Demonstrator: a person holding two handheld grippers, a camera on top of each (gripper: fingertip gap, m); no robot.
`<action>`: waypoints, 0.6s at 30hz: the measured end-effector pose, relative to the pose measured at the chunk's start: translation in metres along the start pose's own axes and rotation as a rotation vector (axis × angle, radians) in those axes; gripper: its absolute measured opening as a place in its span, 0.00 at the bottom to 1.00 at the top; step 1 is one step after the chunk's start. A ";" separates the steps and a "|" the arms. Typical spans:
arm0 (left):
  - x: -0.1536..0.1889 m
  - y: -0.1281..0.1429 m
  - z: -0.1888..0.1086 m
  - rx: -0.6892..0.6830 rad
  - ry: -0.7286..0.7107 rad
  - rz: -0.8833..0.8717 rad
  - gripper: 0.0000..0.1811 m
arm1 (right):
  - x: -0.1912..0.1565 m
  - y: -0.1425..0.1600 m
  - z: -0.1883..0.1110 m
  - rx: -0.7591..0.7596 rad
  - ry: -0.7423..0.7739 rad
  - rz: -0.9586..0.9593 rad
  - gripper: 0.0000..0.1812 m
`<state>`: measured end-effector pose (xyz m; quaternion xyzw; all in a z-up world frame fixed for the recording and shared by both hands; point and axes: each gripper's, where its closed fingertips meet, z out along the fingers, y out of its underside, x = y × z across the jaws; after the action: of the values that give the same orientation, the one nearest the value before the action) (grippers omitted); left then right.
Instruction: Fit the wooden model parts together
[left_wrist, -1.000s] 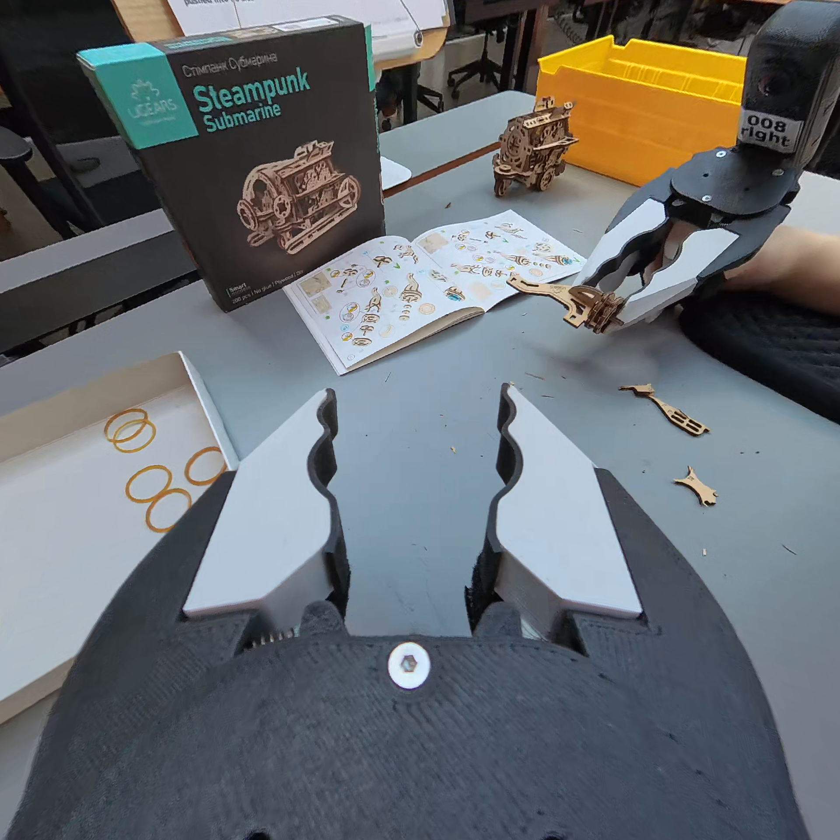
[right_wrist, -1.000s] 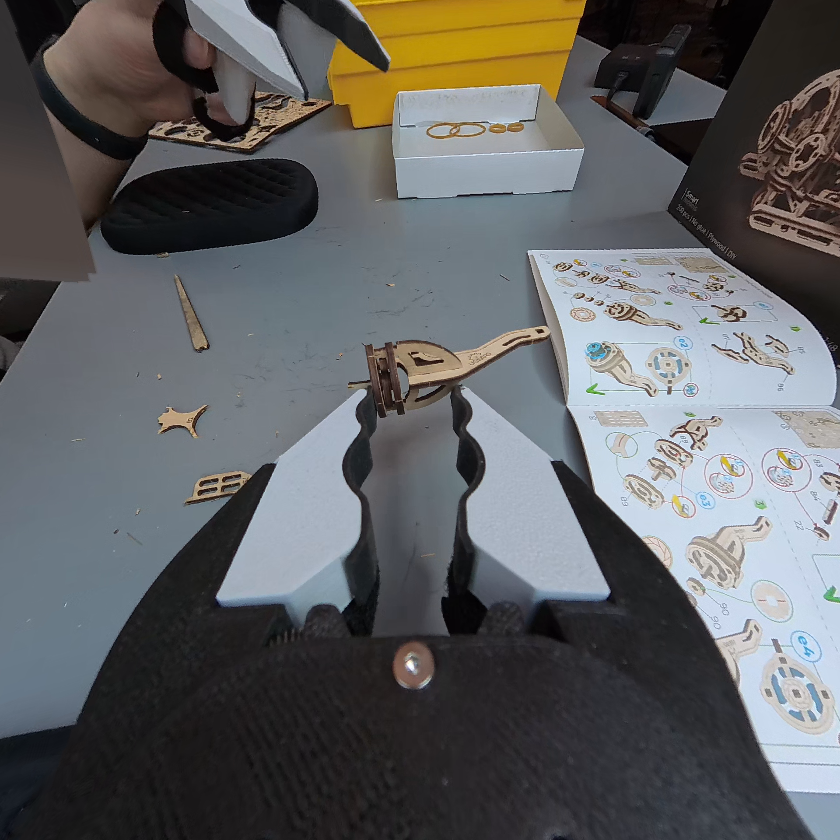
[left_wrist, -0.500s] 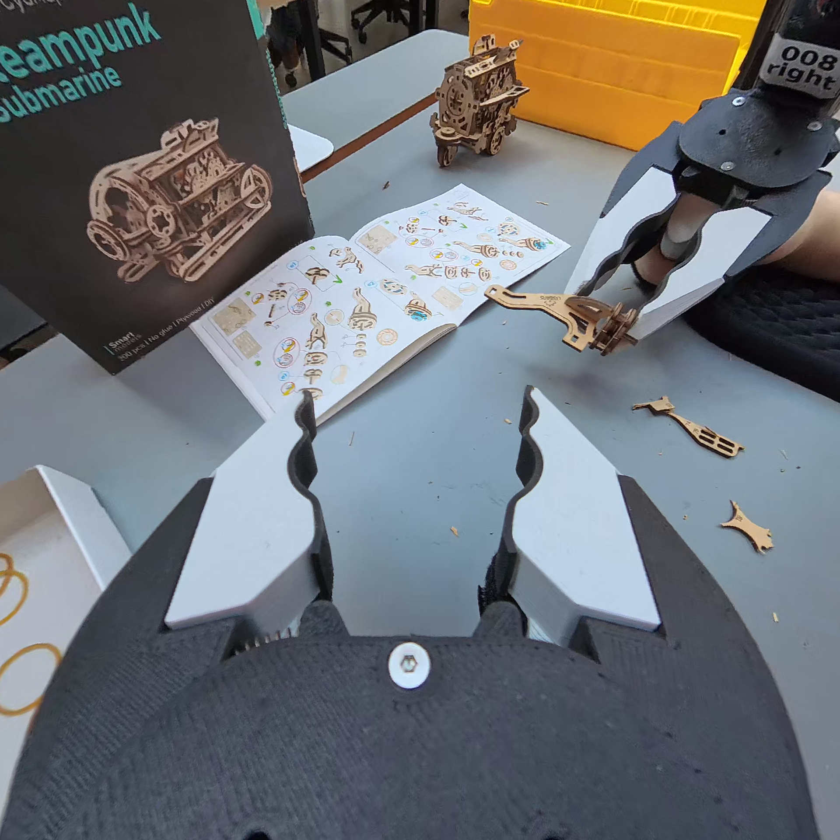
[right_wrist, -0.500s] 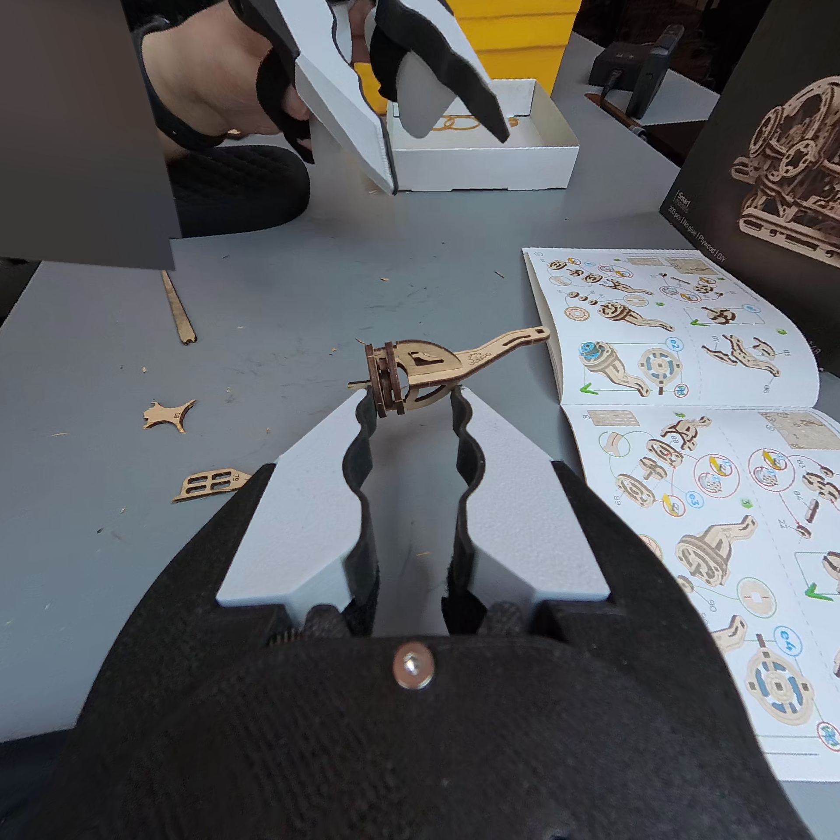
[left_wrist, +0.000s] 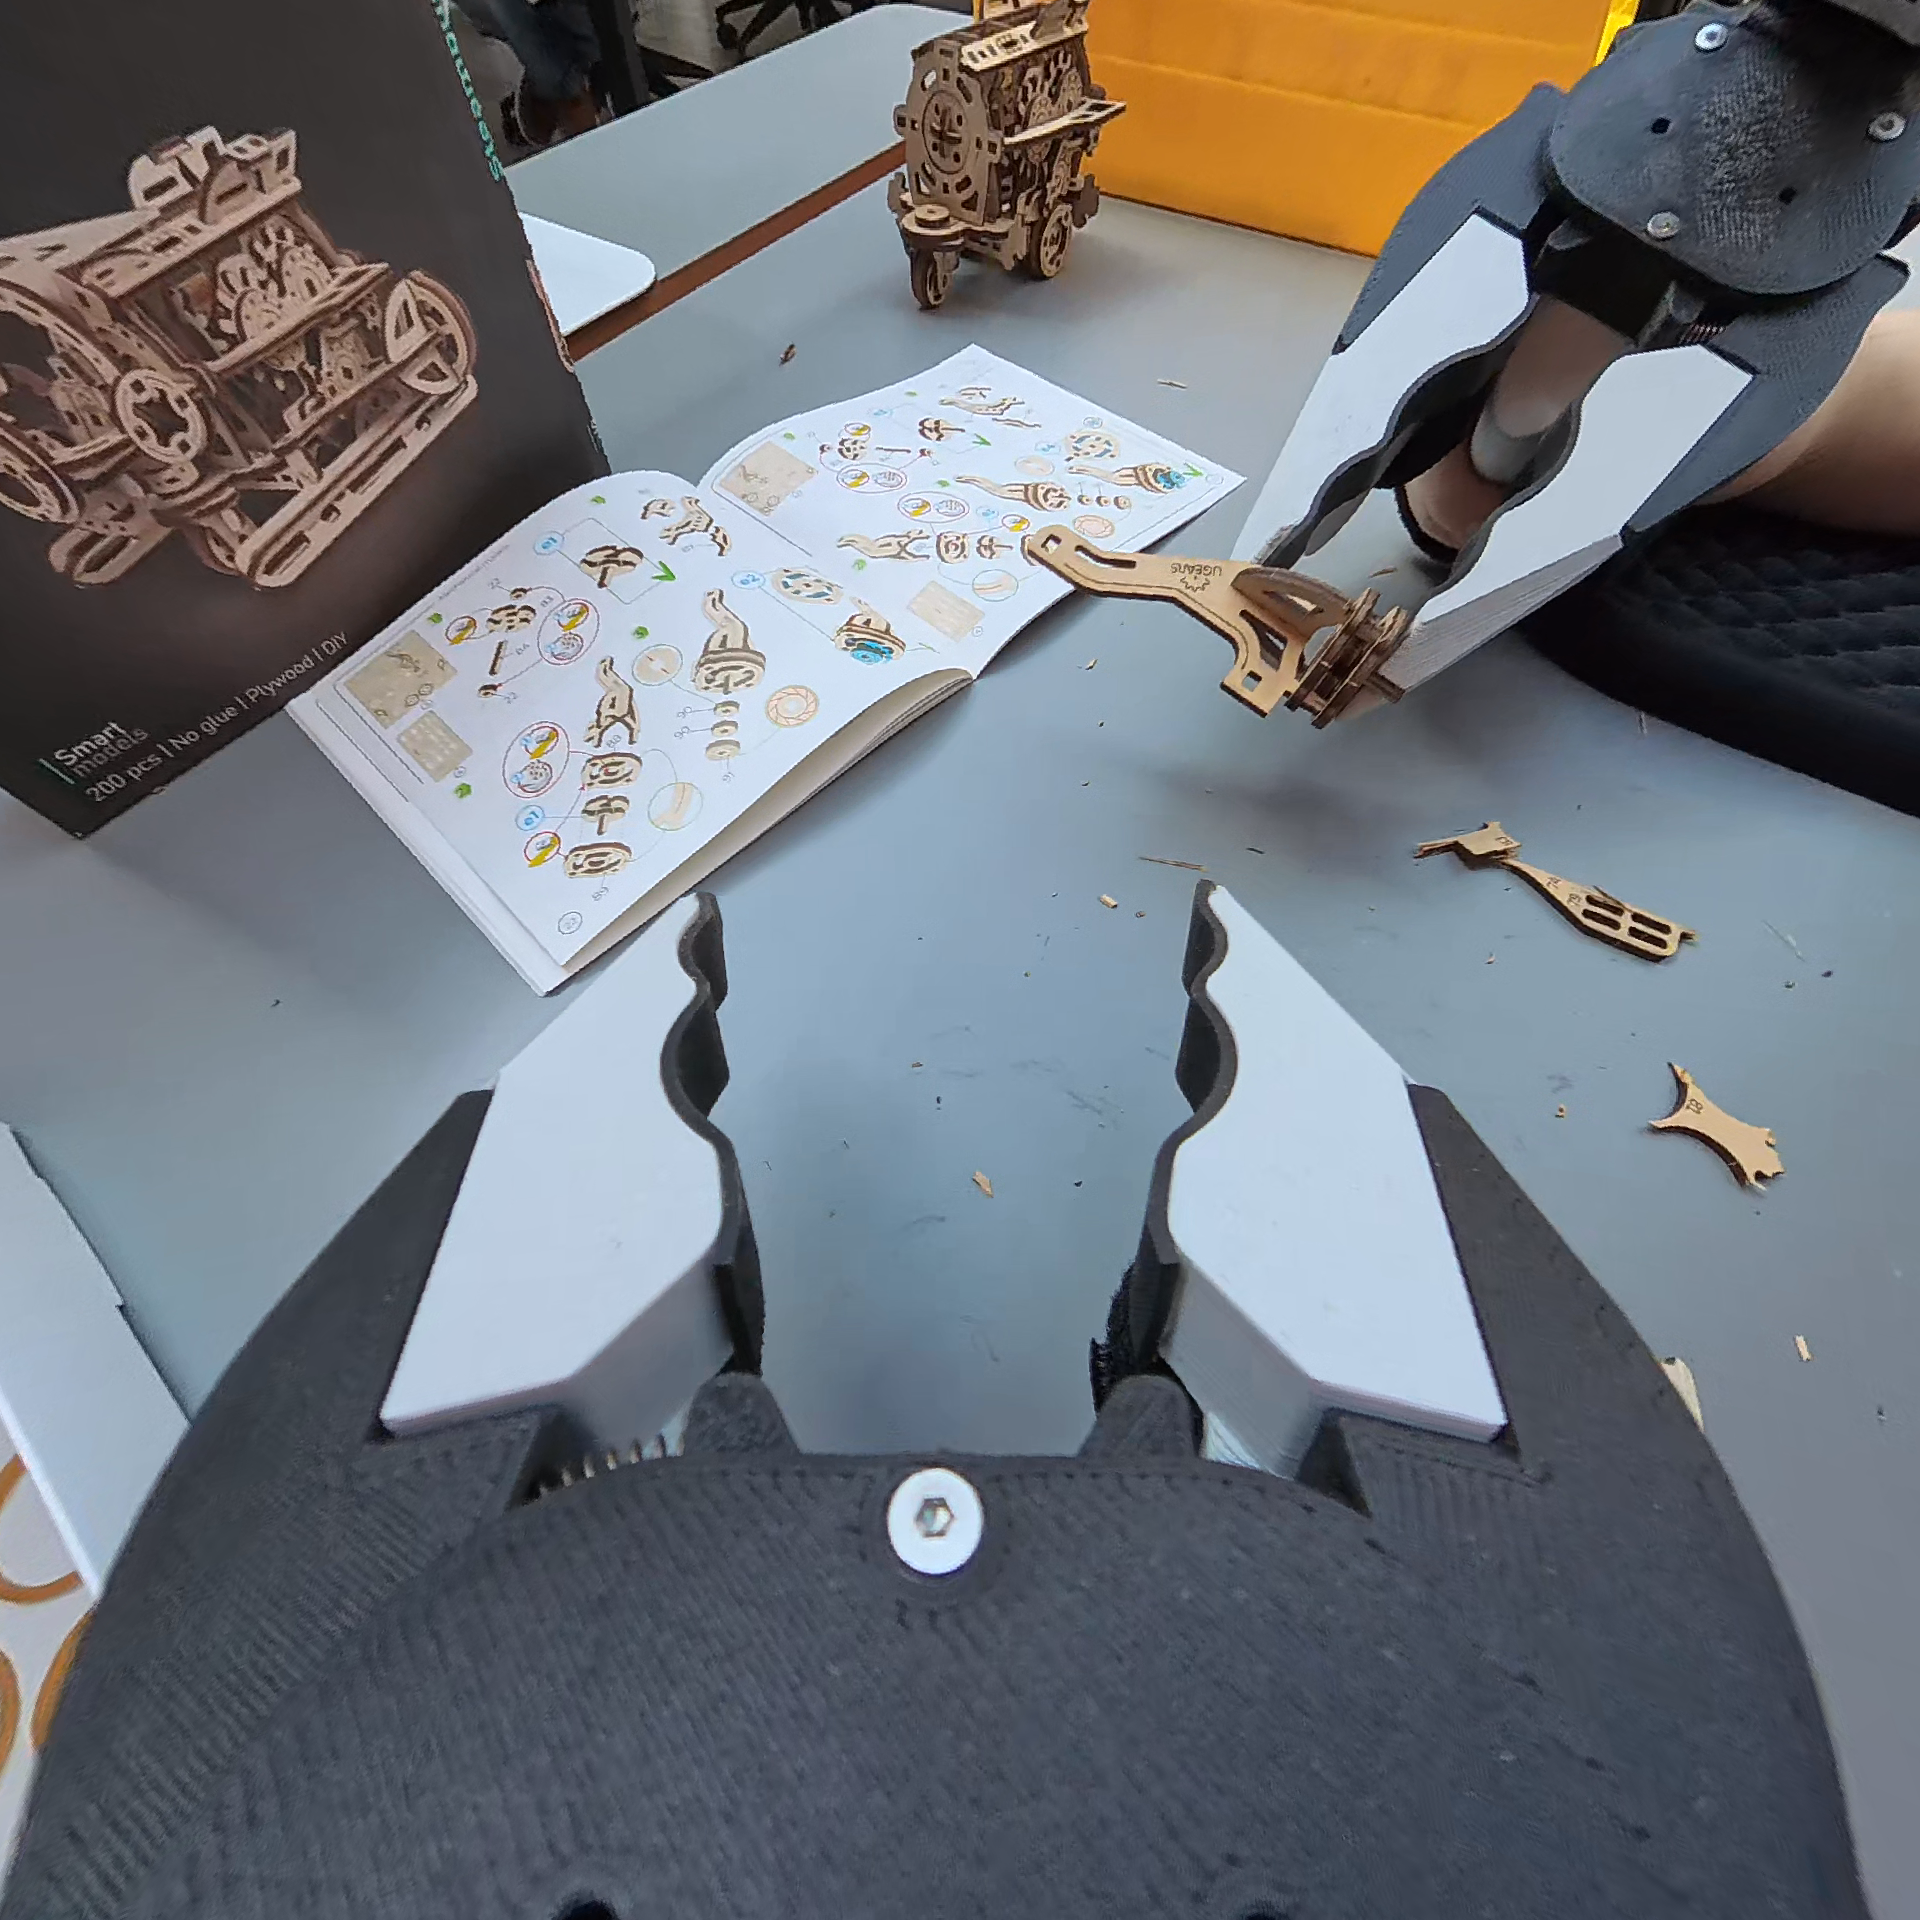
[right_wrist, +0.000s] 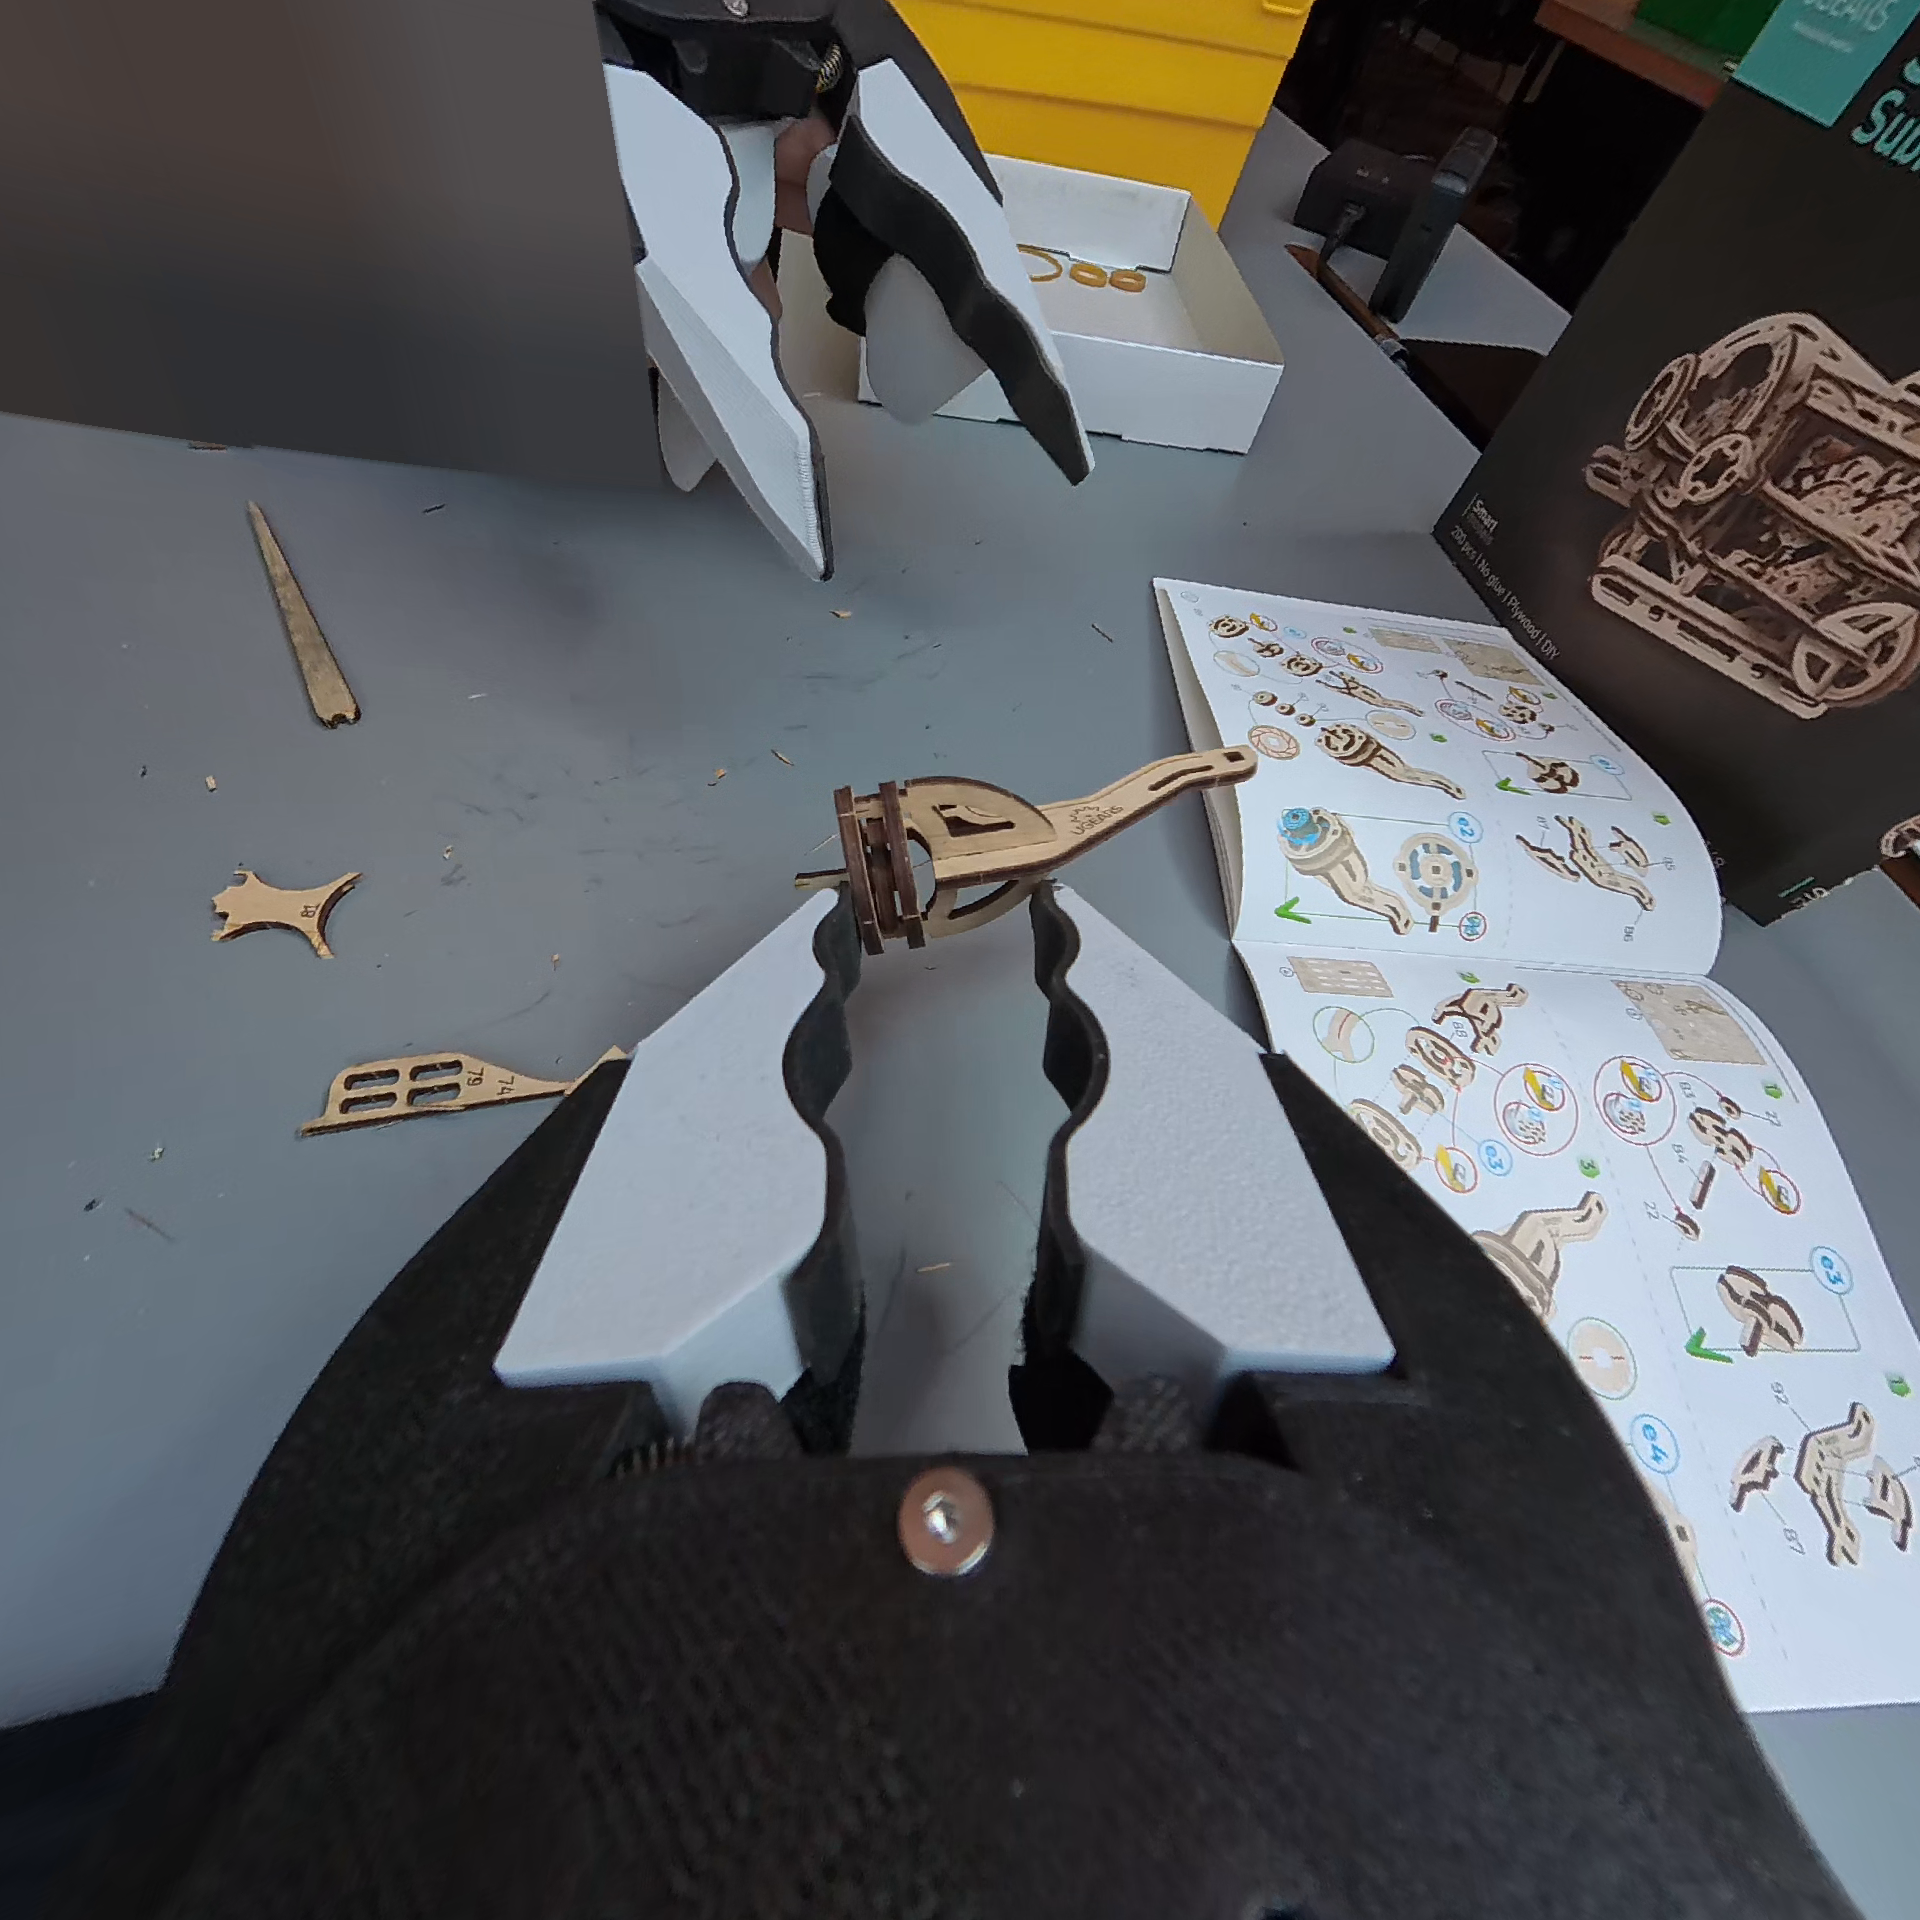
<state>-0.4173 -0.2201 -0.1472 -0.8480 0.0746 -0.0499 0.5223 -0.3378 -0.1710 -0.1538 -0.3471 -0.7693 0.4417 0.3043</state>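
My right gripper (right_wrist: 935, 902) is shut on a small wooden sub-assembly (right_wrist: 966, 842), stacked discs with a long slotted arm pointing toward the booklet, held just above the grey table. It also shows in the left wrist view (left_wrist: 1273, 634), in the right gripper (left_wrist: 1351, 623). My left gripper (left_wrist: 956, 909) is open and empty, above the table and short of the sub-assembly; the right wrist view shows it (right_wrist: 945, 520) hanging beyond the part. A loose slotted wooden piece (left_wrist: 1558, 899) (right_wrist: 426, 1091) and a star-shaped scrap (left_wrist: 1720, 1127) (right_wrist: 281, 904) lie on the table.
An open instruction booklet (left_wrist: 748, 644) lies beside an upright dark kit box (left_wrist: 239, 364). A finished wooden model (left_wrist: 997, 145) and a yellow bin (left_wrist: 1299, 104) stand behind. A white tray (right_wrist: 1143, 343) holds rubber bands. A pointed wooden stick (right_wrist: 301, 623) and a black pad (left_wrist: 1766, 665) lie nearby. The right tips stand about 8 cm off the loose slotted wooden piece (left_wrist: 1558, 899). It turns up in the right wrist view (right_wrist: 487, 1078) as well.
My left gripper has moved forward and closer to the sub-assembly, its jaws a little wider apart. The right gripper keeps its hold and has barely moved.
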 end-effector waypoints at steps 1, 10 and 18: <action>-0.001 -0.001 0.000 0.004 -0.002 -0.005 0.49 | 0.000 0.000 0.000 -0.001 0.000 0.000 0.18; -0.007 0.000 -0.003 0.006 -0.024 -0.010 0.47 | -0.001 0.004 0.002 -0.020 -0.001 -0.006 0.18; -0.011 -0.004 -0.006 0.025 -0.044 -0.011 0.47 | -0.003 0.007 0.003 -0.036 -0.009 -0.011 0.18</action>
<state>-0.4286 -0.2215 -0.1409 -0.8426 0.0581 -0.0352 0.5343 -0.3367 -0.1725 -0.1616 -0.3462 -0.7804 0.4278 0.2968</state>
